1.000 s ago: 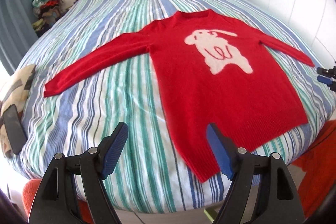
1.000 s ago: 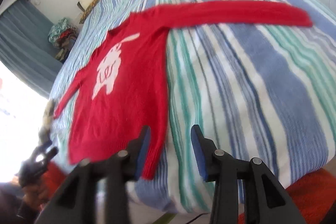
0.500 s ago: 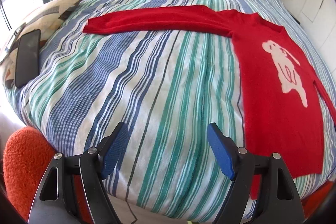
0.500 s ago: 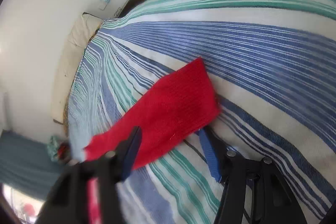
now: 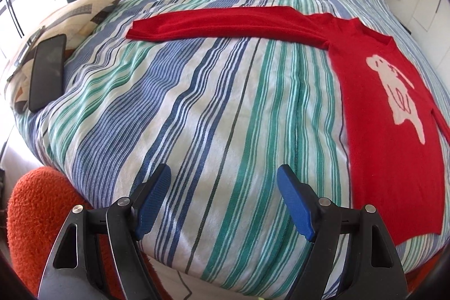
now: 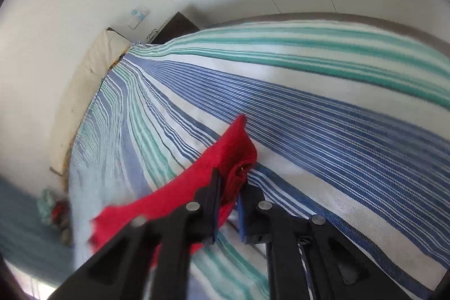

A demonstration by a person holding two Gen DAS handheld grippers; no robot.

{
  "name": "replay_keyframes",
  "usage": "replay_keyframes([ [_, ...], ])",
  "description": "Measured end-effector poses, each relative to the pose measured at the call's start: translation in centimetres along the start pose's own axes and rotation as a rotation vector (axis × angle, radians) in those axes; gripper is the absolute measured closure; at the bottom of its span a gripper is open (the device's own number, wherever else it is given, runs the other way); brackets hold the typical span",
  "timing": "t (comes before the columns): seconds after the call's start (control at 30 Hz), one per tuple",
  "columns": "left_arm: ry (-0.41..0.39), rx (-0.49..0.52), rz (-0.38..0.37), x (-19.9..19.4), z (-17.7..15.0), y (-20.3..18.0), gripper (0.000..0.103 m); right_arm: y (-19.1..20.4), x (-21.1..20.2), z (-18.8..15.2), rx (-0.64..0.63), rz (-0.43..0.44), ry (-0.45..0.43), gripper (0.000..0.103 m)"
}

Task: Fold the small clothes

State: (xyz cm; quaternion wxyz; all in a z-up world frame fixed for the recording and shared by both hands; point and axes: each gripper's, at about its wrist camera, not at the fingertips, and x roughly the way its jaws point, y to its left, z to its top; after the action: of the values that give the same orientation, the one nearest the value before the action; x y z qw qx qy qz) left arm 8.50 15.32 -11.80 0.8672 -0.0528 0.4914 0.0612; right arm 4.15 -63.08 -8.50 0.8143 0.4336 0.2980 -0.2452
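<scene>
Since the earlier frame the right gripper (image 6: 228,196) has closed on the sleeve cuff it was straddling and the cuff now bunches up between its jaws; the left view has shifted only slightly, same angle across the bed. Left to right in the left wrist view: orange fuzzy cushion (image 5: 36,204) at the bed's lower left edge, black phone (image 5: 47,72) lying on a patterned pillow (image 5: 84,10), then the striped bedspread (image 5: 211,103). The left gripper (image 5: 223,201) hovers over bare stripes near the bed's front edge, jaws wide apart, holding nothing, well apart from the garment. The red sweater (image 5: 377,131) lies flat on the right side of the bed, white animal motif (image 5: 399,92) facing up, one sleeve (image 5: 225,23) stretched straight out to the left across the stripes, cuff near the pillow. In the right wrist view the other sleeve (image 6: 197,187) is lifted off the bedspread (image 6: 337,131) at its end, jaws clamped together on the crumpled red knit, rest of the sleeve trailing down-left, blurred. A beige headboard cushion (image 6: 92,92) runs along the wall, with a wall socket plate (image 6: 137,16) above it.
</scene>
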Motion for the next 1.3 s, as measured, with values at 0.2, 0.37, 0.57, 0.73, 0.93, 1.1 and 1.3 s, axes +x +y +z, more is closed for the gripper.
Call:
replay_keyframes([
  [0.2,-0.010,0.008,-0.033,0.1,-0.1,0.0,0.023,17.5,-5.6,-0.9,-0.433,0.172,-0.061,0.093],
  [0.37,-0.023,-0.023,-0.057,-0.2,-0.1,1.1,0.023,33.8,-7.9,-8.8,-0.729,0.438,0.019,0.093],
  [0.57,-0.029,-0.047,-0.052,-0.4,-0.1,2.0,0.023,43.9,-3.2,-22.3,-0.853,0.615,0.270,0.012],
  [0.73,-0.028,-0.068,-0.055,-0.4,-0.2,2.9,0.023,41.5,-0.1,-24.5,-0.763,0.646,0.339,0.012],
  [0.93,-0.028,-0.108,-0.082,-0.2,0.4,3.3,0.023,32.7,0.6,-14.4,-0.834,0.333,0.172,0.012],
  [1.1,-0.011,-0.093,-0.050,0.6,0.5,2.4,0.023,26.0,3.5,-17.6,-1.247,0.048,0.213,0.012],
  [1.3,-0.017,-0.038,0.007,0.6,0.0,1.7,0.023,24.6,7.9,-23.9,-1.418,0.026,0.200,0.014],
])
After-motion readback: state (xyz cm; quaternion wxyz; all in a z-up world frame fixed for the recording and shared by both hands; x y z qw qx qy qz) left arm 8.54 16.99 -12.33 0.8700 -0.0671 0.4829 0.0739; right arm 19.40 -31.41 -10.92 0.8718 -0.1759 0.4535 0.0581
